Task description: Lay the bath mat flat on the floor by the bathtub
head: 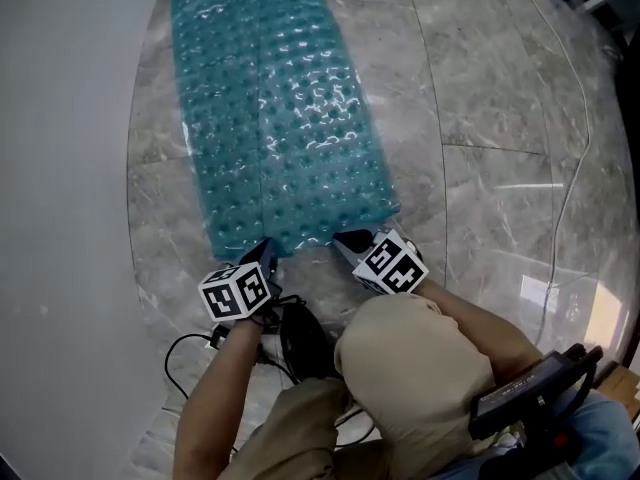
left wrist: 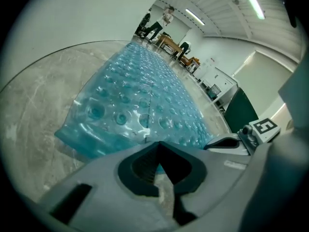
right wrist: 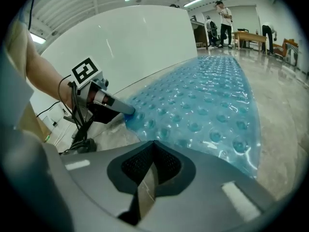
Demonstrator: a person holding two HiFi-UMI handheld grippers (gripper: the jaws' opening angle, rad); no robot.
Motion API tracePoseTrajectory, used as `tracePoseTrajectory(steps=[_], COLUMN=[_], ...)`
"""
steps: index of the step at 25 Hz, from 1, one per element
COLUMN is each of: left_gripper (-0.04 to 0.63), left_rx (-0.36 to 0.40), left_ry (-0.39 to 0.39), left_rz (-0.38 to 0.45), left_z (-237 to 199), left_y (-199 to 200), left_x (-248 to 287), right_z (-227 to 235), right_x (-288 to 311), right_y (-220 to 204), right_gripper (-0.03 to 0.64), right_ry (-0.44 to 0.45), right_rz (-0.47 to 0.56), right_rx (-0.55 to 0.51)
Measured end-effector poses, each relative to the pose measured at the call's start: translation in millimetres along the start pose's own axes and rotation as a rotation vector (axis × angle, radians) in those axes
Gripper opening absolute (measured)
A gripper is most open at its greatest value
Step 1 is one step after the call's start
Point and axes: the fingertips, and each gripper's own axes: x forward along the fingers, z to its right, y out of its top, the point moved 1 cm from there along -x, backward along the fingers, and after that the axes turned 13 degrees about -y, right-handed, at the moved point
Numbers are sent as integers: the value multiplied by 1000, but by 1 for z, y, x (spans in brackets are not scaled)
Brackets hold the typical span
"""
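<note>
Now left tongs and right tongs, both shut, pinch the bath mat by its edge.

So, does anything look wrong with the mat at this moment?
The teal, bumpy plastic bath mat is not flat yet: its near end is lifted off the grey marble floor, pinched along that edge by the left gripper and right gripper. Nothing looks spilled or damaged.

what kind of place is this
Likely a mock bathroom corner in a big hall: teal bath mat on marble floor beside a white tub wall, worktables and strip lights behind.
</note>
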Motion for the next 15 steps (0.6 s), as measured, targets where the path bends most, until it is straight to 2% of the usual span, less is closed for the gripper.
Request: tracePoseTrajectory(steps=[2,6,9,12,13,15], left_gripper=[8,8,8,8,8,8], left_rx=[-14,26,18,41,73,186], left_ry=[-15,-10,-48,-85,-88,-80], left_rz=[10,23,135,240,266,348], left_z=[0,2,5,10,16,36], left_y=[1,3,21,53,65,97], left_x=[0,-2,-6,-9,-13,-29], right_z=[1,5,16,33,36,36], right_x=[1,2,1,-4,-12,-38], right_y=[-1,6,23,56,71,112], right_gripper=[8,8,8,8,8,8], right_ry=[2,25,25,17,22,36], right_rz=[-15,2,60,172,236,399], right_rx=[52,125,143,167,171,152])
